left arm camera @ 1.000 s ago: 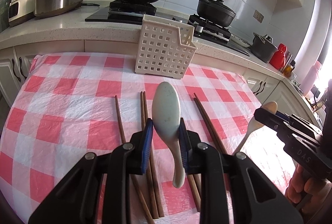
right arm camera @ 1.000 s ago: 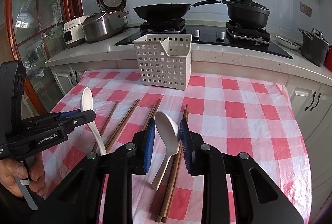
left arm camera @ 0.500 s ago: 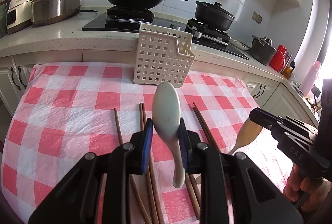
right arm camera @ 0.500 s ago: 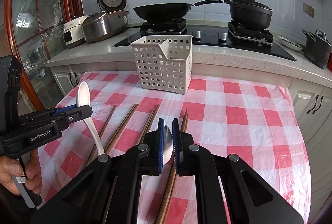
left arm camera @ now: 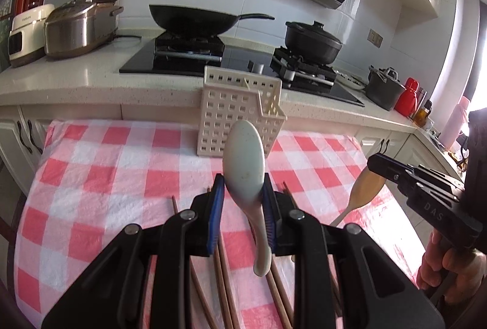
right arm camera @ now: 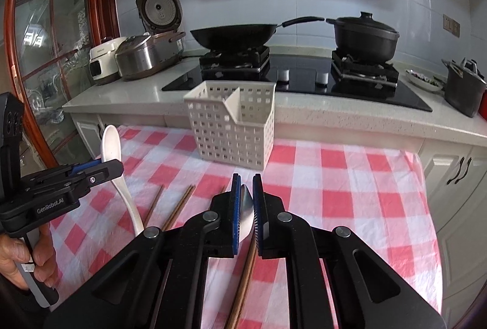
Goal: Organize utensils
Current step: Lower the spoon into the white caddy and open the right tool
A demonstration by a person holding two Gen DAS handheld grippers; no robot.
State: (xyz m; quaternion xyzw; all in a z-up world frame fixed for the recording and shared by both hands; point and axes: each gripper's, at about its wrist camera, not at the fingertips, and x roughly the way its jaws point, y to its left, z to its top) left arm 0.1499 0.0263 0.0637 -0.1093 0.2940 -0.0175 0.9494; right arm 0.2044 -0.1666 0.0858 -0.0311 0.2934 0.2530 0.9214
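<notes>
My left gripper (left arm camera: 243, 195) is shut on a pale green-white spoon (left arm camera: 243, 161), held bowl up above the checked cloth; the same spoon (right arm camera: 112, 146) shows in the right wrist view. My right gripper (right arm camera: 244, 201) is shut on a second white spoon (right arm camera: 246, 213), seen edge-on between the pads; it shows as a tan spoon (left arm camera: 363, 189) in the left wrist view. A white perforated utensil basket (right arm camera: 232, 128) (left arm camera: 240, 112) with a divider stands at the cloth's far edge. Several brown chopsticks (right arm camera: 179, 204) (left arm camera: 222, 265) lie on the cloth below both grippers.
The red-and-white checked cloth (right arm camera: 344, 185) covers the table. Behind it runs a counter with a hob, a black wok (right arm camera: 234, 35), a black pot (right arm camera: 363, 38), rice cookers (right arm camera: 143, 54) at left and a dark pot (right arm camera: 462, 88) at right.
My right gripper closed on its spoon and lifted it. Both grippers have risen with their spoons and moved a little toward the basket.
</notes>
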